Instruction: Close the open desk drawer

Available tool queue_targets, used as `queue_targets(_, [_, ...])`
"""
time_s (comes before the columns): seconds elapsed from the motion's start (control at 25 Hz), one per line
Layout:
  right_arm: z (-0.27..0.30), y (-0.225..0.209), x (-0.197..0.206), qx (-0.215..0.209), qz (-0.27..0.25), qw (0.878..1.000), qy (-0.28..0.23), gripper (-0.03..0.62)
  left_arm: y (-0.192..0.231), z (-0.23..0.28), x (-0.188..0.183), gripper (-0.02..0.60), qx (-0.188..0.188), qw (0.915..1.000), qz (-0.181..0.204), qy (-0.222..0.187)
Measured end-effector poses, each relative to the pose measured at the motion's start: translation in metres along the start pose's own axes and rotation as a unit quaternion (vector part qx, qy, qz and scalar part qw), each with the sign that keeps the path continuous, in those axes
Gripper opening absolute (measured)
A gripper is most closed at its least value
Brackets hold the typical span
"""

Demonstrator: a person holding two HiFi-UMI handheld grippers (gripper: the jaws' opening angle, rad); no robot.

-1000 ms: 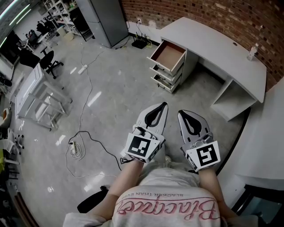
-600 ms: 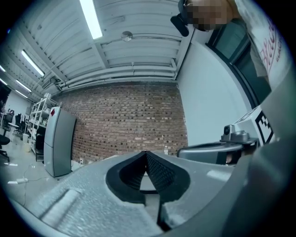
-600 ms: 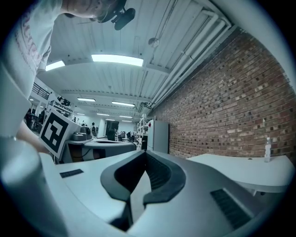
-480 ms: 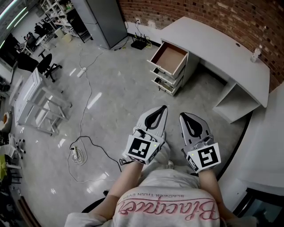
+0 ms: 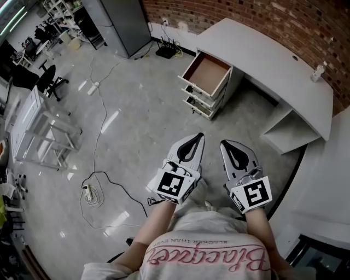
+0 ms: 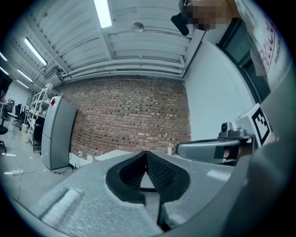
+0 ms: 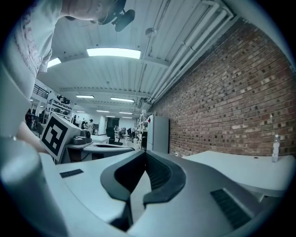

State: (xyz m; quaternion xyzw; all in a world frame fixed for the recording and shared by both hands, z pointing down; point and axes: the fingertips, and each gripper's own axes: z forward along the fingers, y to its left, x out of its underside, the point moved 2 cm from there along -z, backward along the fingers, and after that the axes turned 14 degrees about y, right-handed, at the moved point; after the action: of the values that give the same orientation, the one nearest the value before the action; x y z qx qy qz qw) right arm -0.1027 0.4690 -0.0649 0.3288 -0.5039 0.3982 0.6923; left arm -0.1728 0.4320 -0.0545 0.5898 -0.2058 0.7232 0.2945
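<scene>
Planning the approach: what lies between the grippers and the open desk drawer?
Only bare grey polished floor, seen in the head view, between the left gripper, the right gripper and the open white desk drawer with its brown bottom.

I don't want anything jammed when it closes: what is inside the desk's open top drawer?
The open top drawer shows only its bare brown bottom, nothing lying on it. Whatever part sits under the desk top is covered from view.

Power strip on floor; grey cabinet beside brick wall
</scene>
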Motion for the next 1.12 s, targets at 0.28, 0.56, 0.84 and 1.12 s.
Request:
queue_targets(0.28, [0.055, -0.031, -0.006, -0.009, -0.006, 1.0, 0.019, 0.011, 0.052, 0.045, -0.006, 0.008, 0.003, 0.9999, -0.015, 0.001])
queue_targets(0.56, [0.117, -0.074, -0.017, 0.002, -0.009, 0.999, 0.032, 0.011, 0.102, 0.106, -0.016, 0.006, 0.017, 0.9997, -0.019, 0.002])
queue_targets(0.84, [0.175, -0.119, -0.03, 0.017, -0.006, 0.999, 0.039, 0.011, 0.144, 0.163, -0.03, 0.007, 0.032, 0.9994, -0.011, 0.008])
queue_targets(1.12, [0.211, -0.145, -0.028, 0.015, 0.01, 0.999, 0.049, 0.011, 0.179, 0.195, -0.029, 0.007, 0.029, 0.999, -0.004, 0.034])
